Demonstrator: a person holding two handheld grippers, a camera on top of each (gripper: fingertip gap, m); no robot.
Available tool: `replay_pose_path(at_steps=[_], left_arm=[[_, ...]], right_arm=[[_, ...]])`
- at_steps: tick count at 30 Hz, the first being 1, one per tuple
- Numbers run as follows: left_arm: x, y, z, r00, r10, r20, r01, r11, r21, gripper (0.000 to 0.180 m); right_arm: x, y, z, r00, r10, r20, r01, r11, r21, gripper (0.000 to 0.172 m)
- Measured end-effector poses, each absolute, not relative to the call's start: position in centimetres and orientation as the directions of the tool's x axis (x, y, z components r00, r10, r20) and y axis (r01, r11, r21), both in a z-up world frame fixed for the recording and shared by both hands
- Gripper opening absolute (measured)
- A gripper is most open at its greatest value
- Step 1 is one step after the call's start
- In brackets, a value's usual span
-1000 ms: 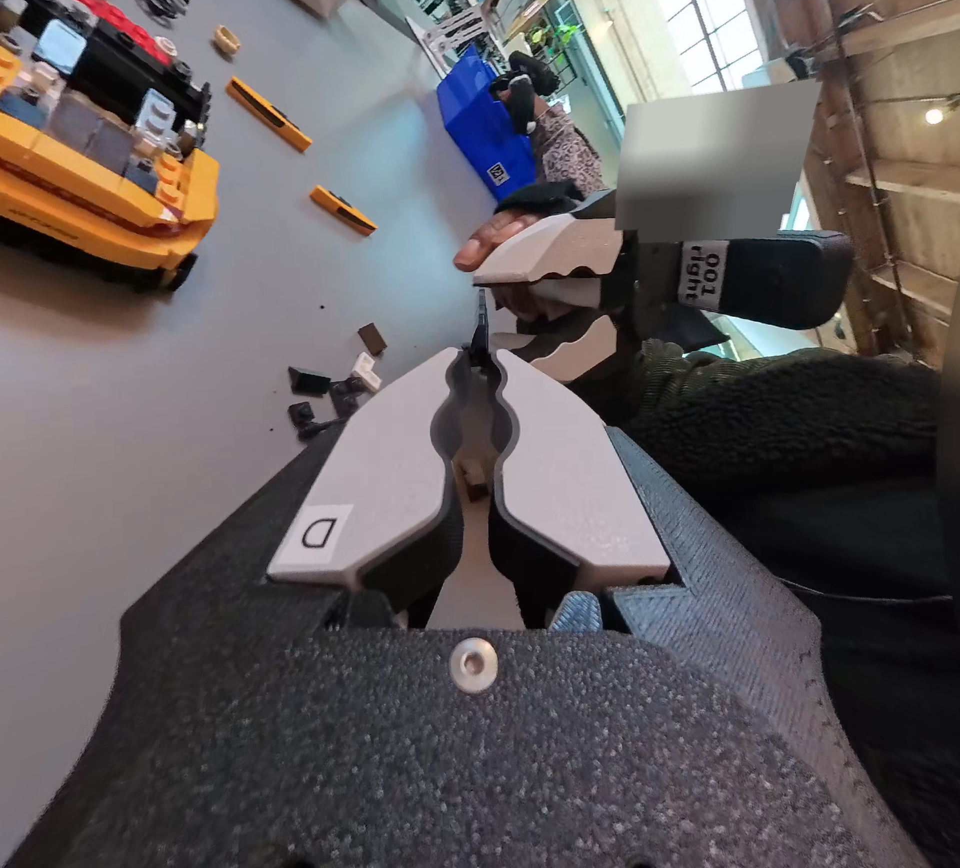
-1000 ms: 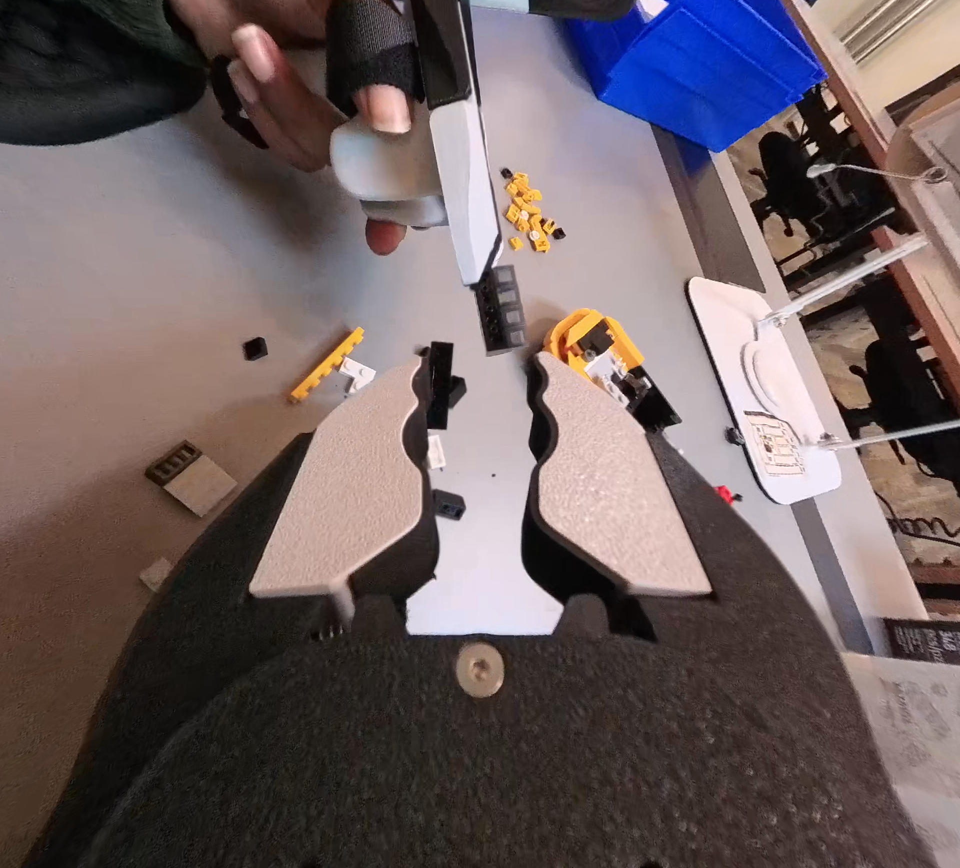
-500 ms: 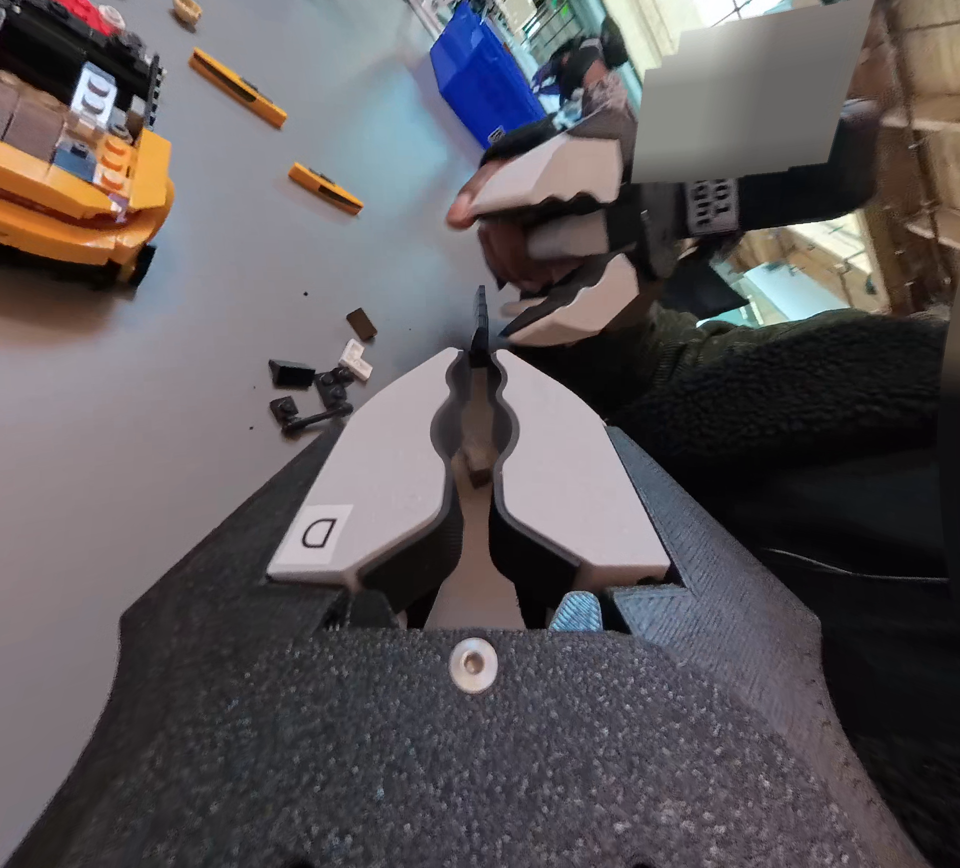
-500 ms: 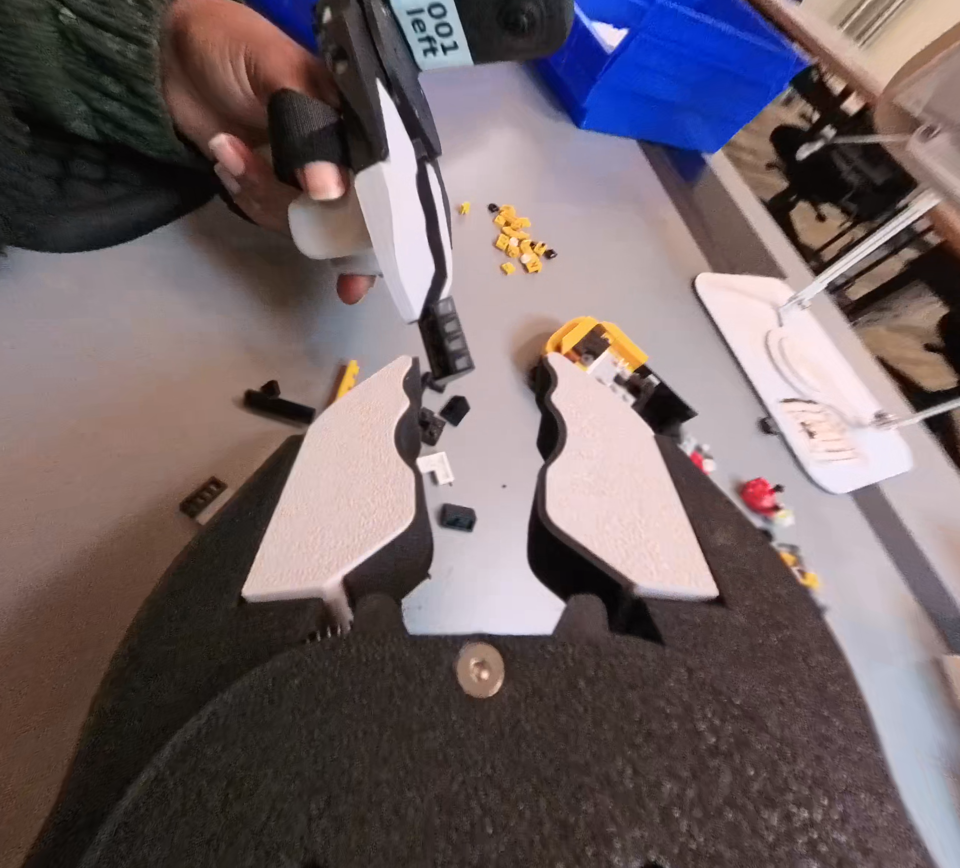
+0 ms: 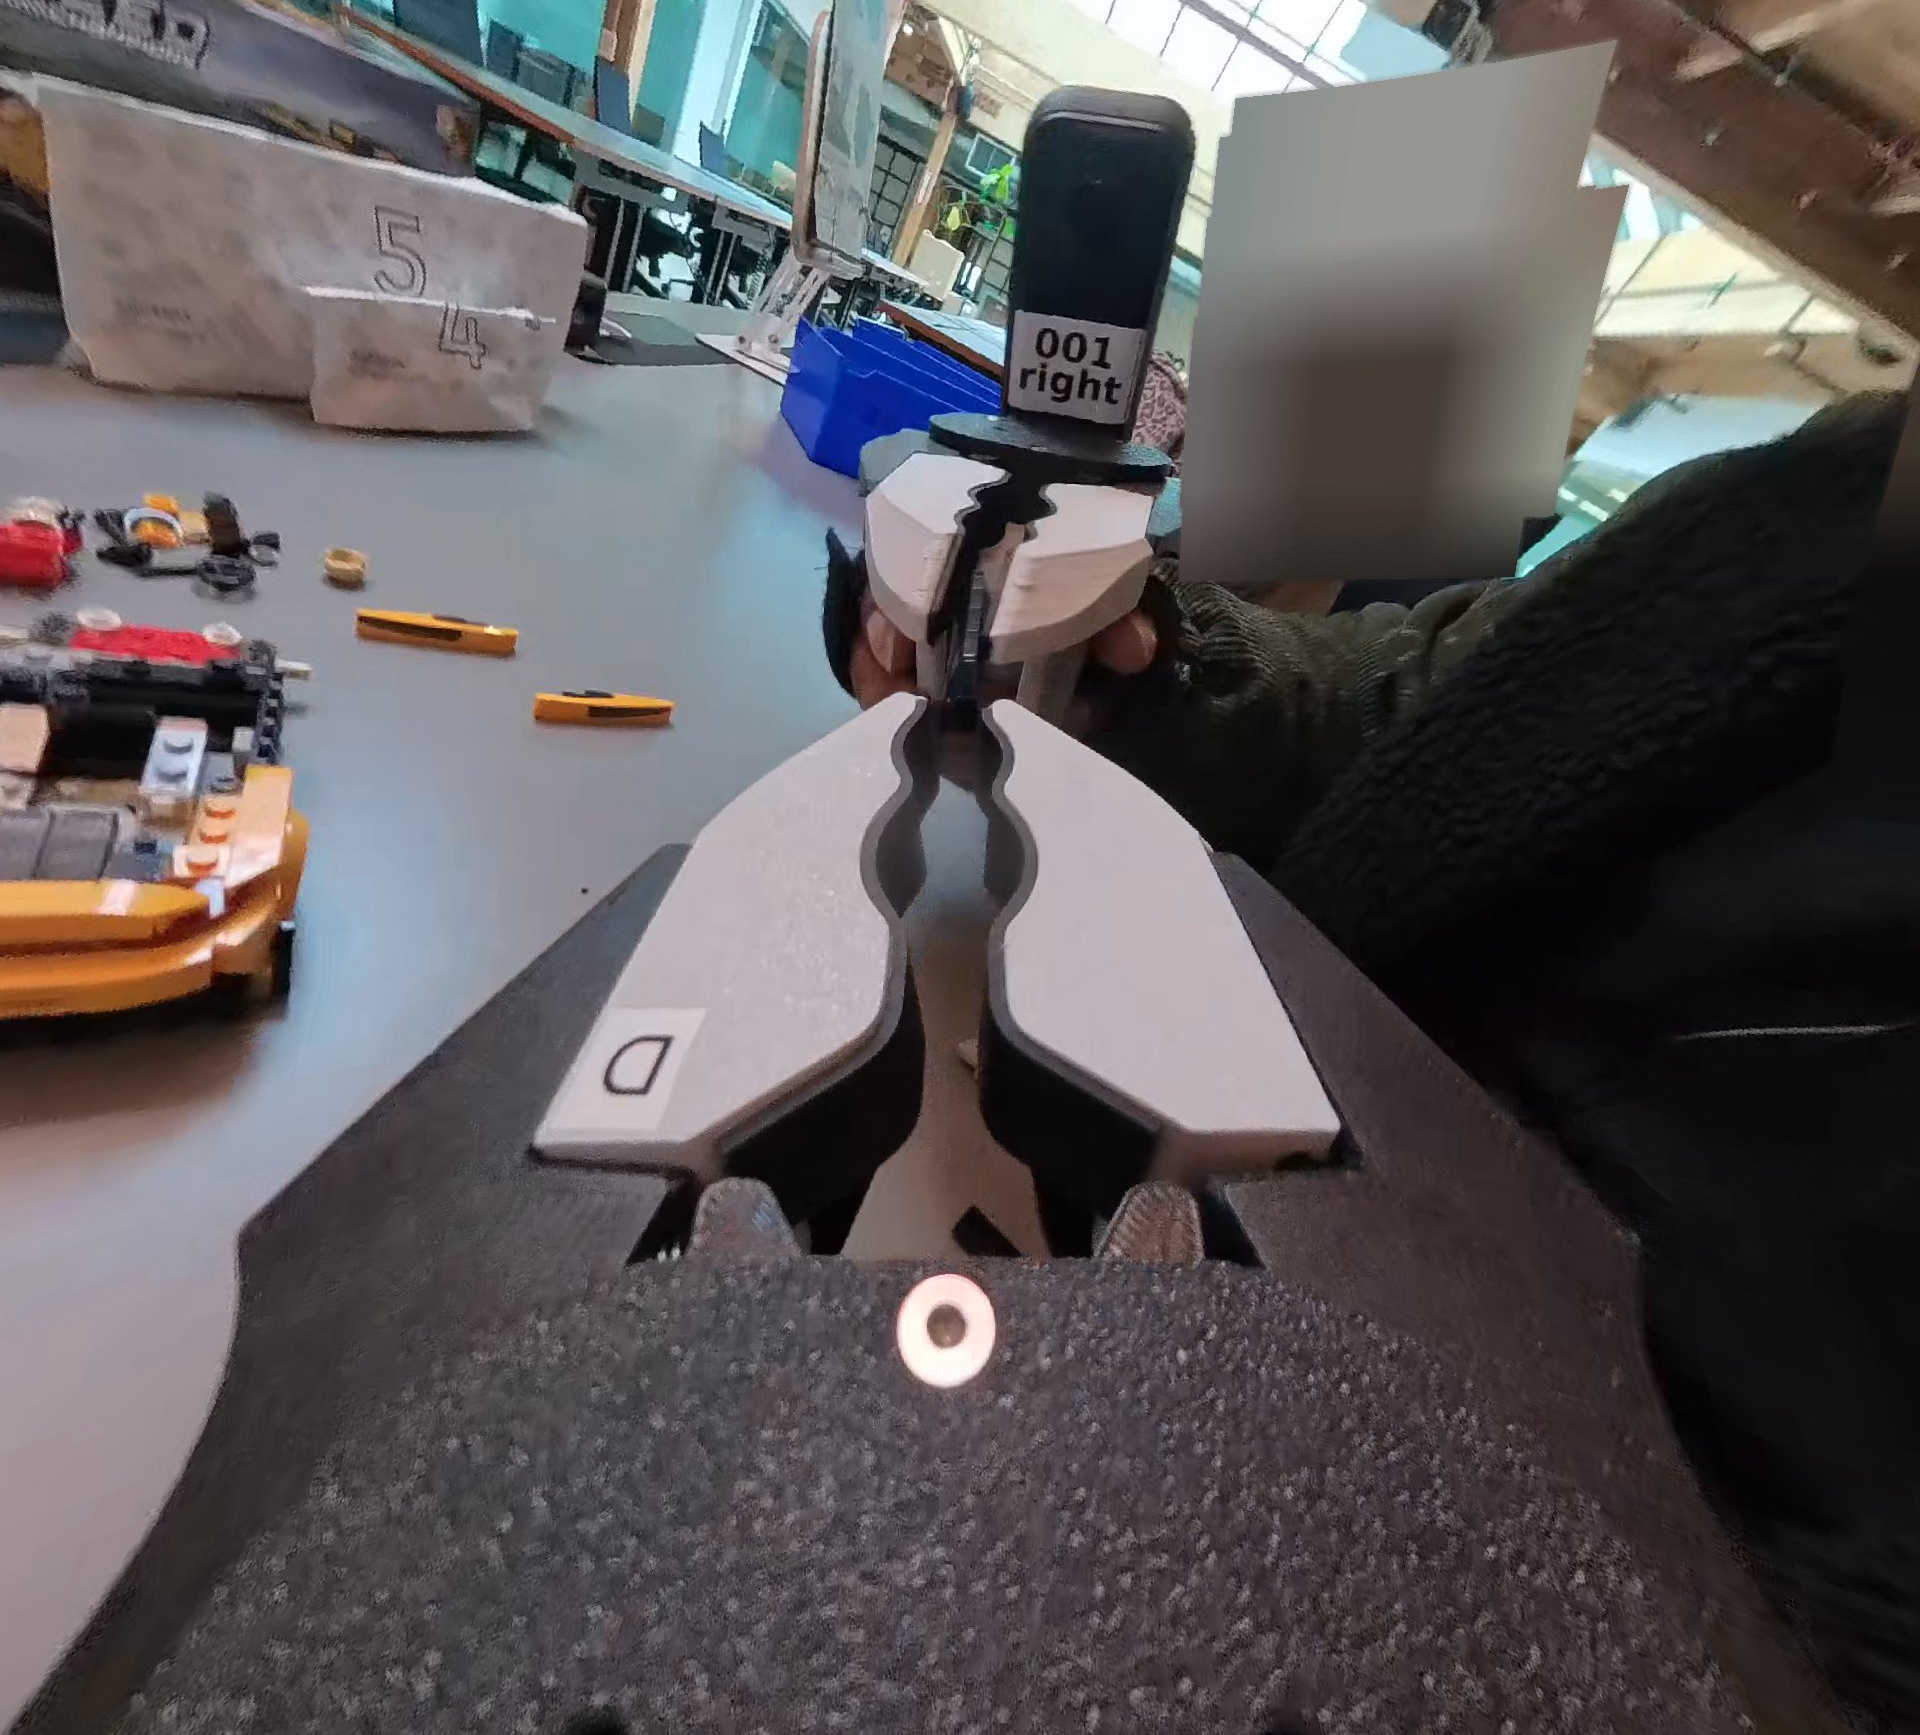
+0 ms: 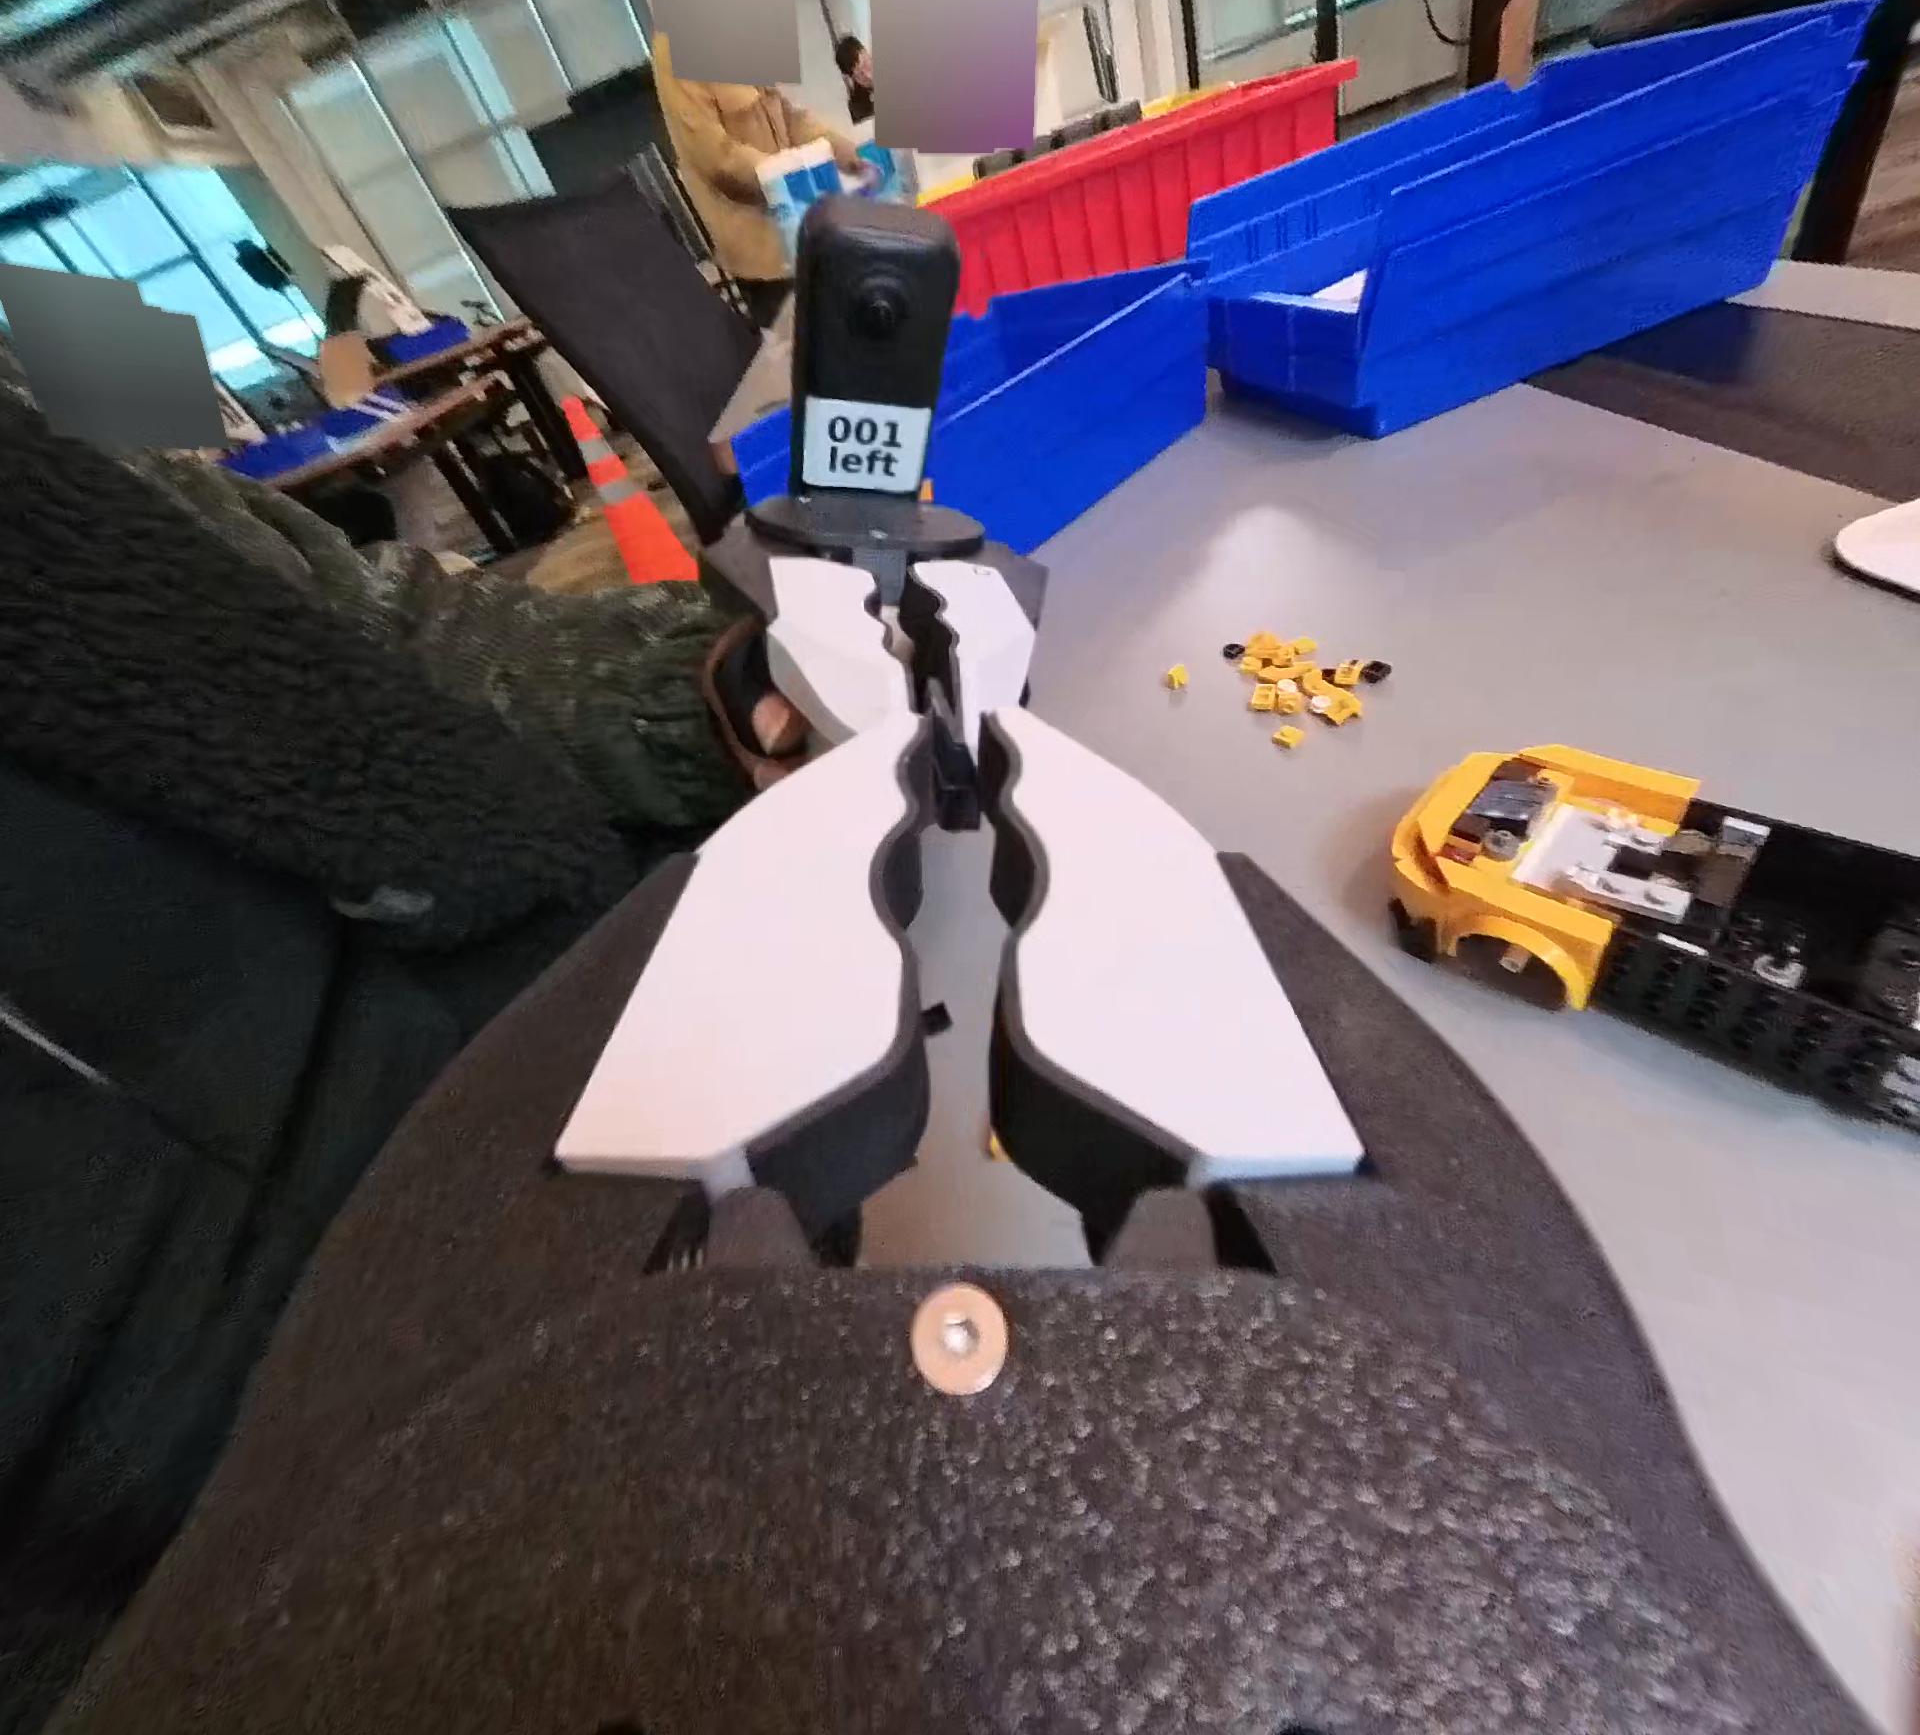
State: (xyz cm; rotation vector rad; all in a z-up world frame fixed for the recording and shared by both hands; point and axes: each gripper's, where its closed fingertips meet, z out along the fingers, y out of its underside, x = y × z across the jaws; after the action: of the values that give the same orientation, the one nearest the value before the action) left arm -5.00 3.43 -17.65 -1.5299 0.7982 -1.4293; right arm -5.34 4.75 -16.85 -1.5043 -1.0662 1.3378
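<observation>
My left claw (image 5: 954, 717), two pale grey wavy-edged fingers on a black speckled body, points forward with its tips nearly together, pinching one end of a small dark studded plate (image 5: 966, 646). My right claw (image 6: 954, 776), of the same build, faces it tip to tip, its fingers closed on the plate's other end. Both claws are raised level, a black camera standing upright on each. My hands (image 5: 883, 646) wrap the grips from below; dark green knitted sleeves (image 6: 364, 698) cover both forearms.
</observation>
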Motion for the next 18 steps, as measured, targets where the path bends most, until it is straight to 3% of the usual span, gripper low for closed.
replay_pose_path(at_steps=[3,6,11,15,18], left_arm=[[-4.9,3.5,-17.8,0.169,-0.918,0.359,0.07,-0.352,-0.933,0.007],[-5.1,3.6,-17.8,0.215,-0.94,0.264,0.008,-0.268,-0.963,0.019],[-4.7,2.6,-19.3,0.236,-0.972,0.011,-0.234,-0.067,-0.97,0.021],[-4.4,2.5,-22.1,0.241,-0.962,-0.129,-0.427,0.015,-0.904,0.015],[-4.1,2.1,-22.4,0.23,-0.965,-0.126,-0.434,0.014,-0.901,0.008]], right_arm=[[-5.1,4.2,-16.9,0.055,0.974,-0.219,0.098,-0.224,-0.97,0.005],[-4.8,3.5,-17.4,0.049,0.999,-0.008,0.23,-0.019,-0.973,0.005],[-4.6,3.0,-19.8,0.012,0.955,0.296,0.457,0.258,-0.851,0.005],[-4.9,2.3,-20.8,-0.048,0.921,0.387,0.518,0.354,-0.779,0.005],[-4.9,2.1,-21.1,-0.076,0.904,0.421,0.545,0.392,-0.742,0.005]])
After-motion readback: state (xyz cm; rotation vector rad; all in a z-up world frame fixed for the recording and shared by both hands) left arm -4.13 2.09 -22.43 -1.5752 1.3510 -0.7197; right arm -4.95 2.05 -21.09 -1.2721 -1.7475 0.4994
